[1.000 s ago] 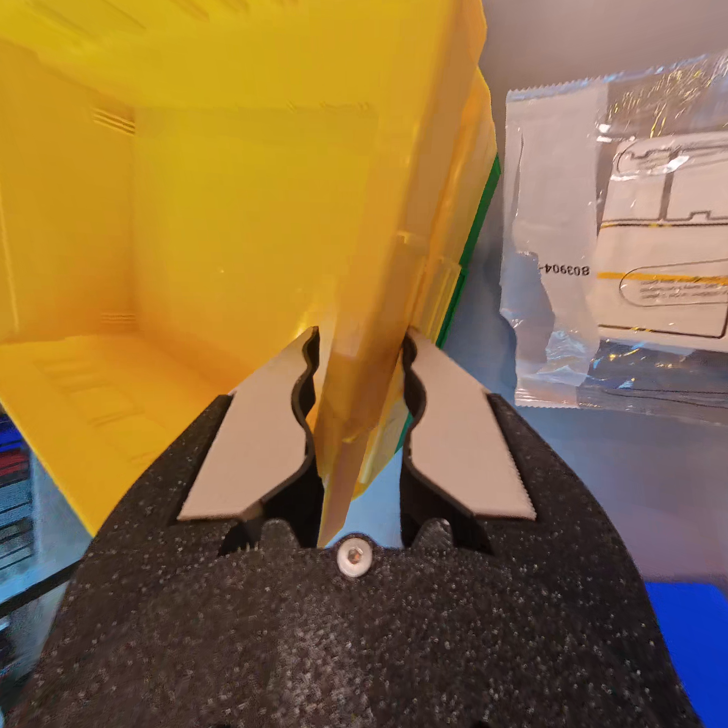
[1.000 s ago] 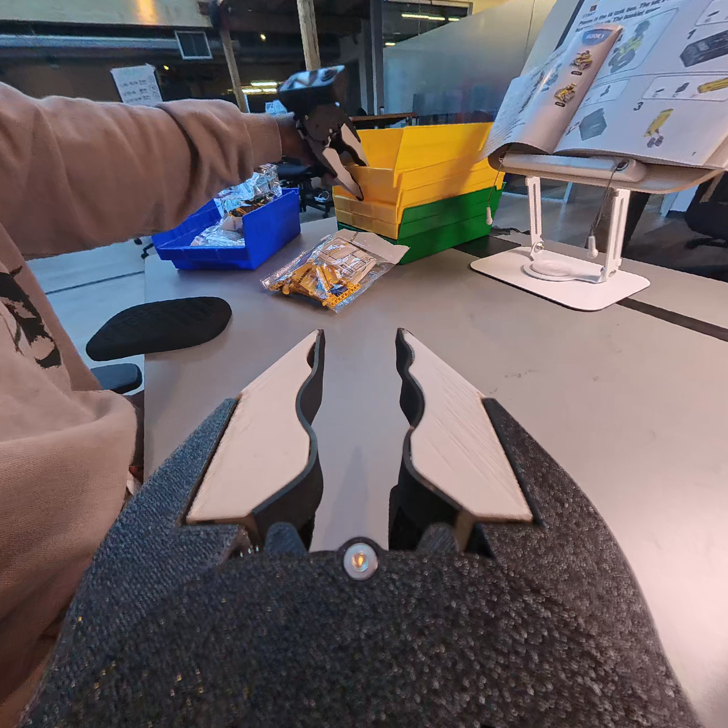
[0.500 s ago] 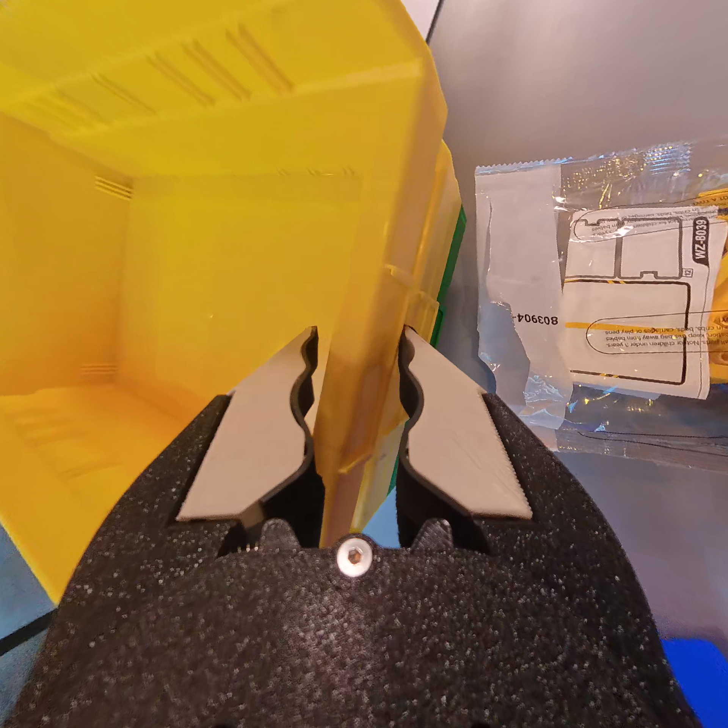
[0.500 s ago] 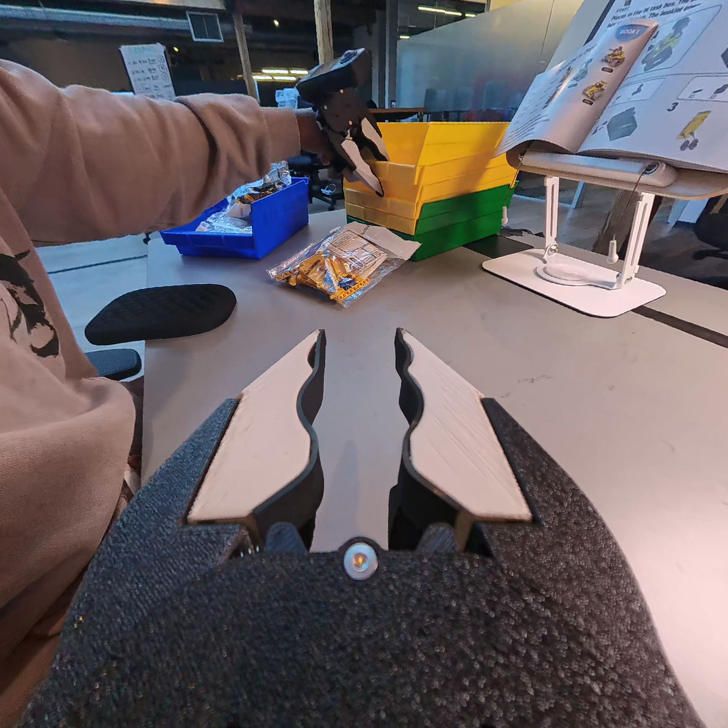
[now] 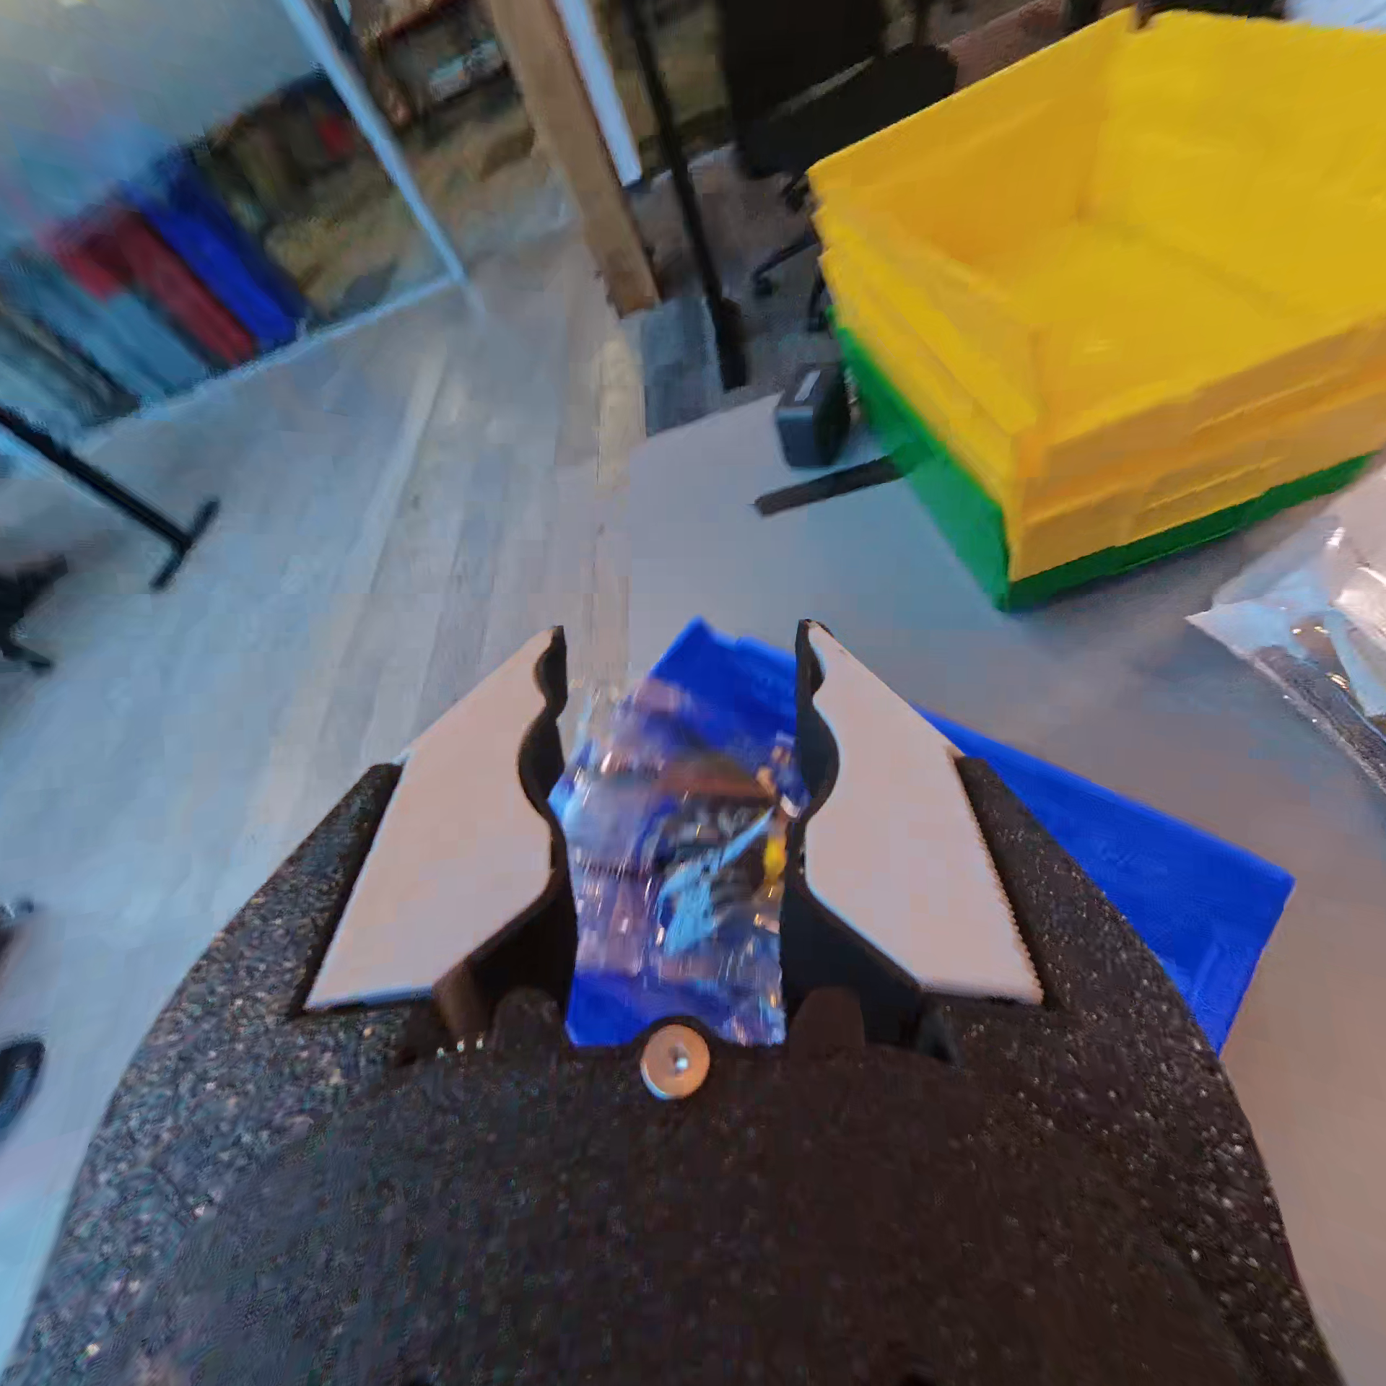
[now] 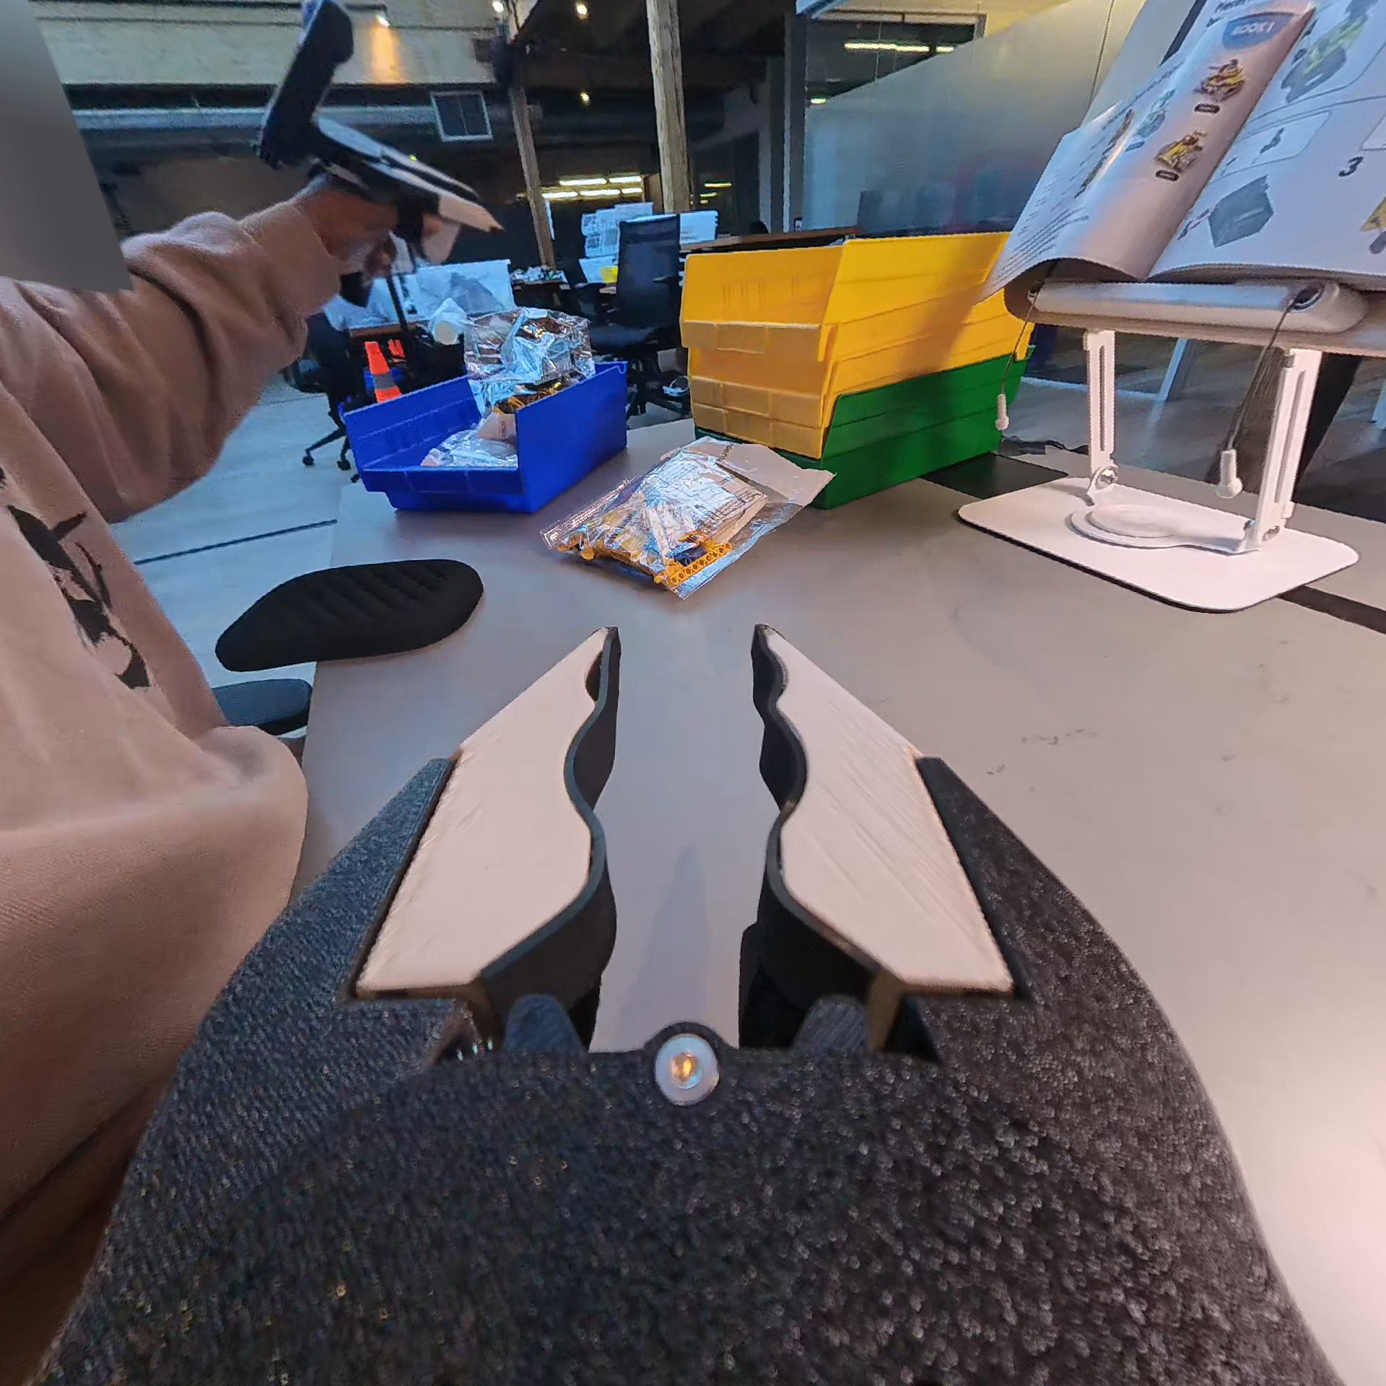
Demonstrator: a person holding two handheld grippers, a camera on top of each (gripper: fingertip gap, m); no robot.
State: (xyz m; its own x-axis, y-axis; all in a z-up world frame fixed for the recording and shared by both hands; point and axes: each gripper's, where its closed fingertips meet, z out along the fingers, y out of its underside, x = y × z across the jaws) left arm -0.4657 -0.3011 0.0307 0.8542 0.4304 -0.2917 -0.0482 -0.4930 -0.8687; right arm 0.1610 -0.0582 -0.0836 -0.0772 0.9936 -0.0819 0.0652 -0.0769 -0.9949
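My left gripper (image 5: 680,637) is open and empty, held above a blue bin (image 5: 1087,847) with crinkled clear bags of parts (image 5: 675,825) showing between its fingers. In the right wrist view it (image 6: 450,210) is raised high over the blue bin (image 6: 570,442). A stack of yellow bins (image 5: 1125,300) on a green bin (image 5: 960,517) stands to its right, apart from it. My right gripper (image 6: 684,637) is open and empty, low over the grey table (image 6: 975,750). A clear bag of yellow parts (image 6: 675,510) lies ahead of it.
An open instruction booklet (image 6: 1237,127) rests on a white stand (image 6: 1162,540) at the right. A black chair armrest (image 6: 352,611) is at the table's left edge. A person's sleeve (image 6: 150,337) fills the left. A small black device (image 5: 810,420) sits by the green bin. The tips of one gripper are about 70 cm away from the tips of the other.
My left gripper has come off the yellow bin's wall, opened wider, and swung up and left over the blue bin. The right gripper has barely moved.
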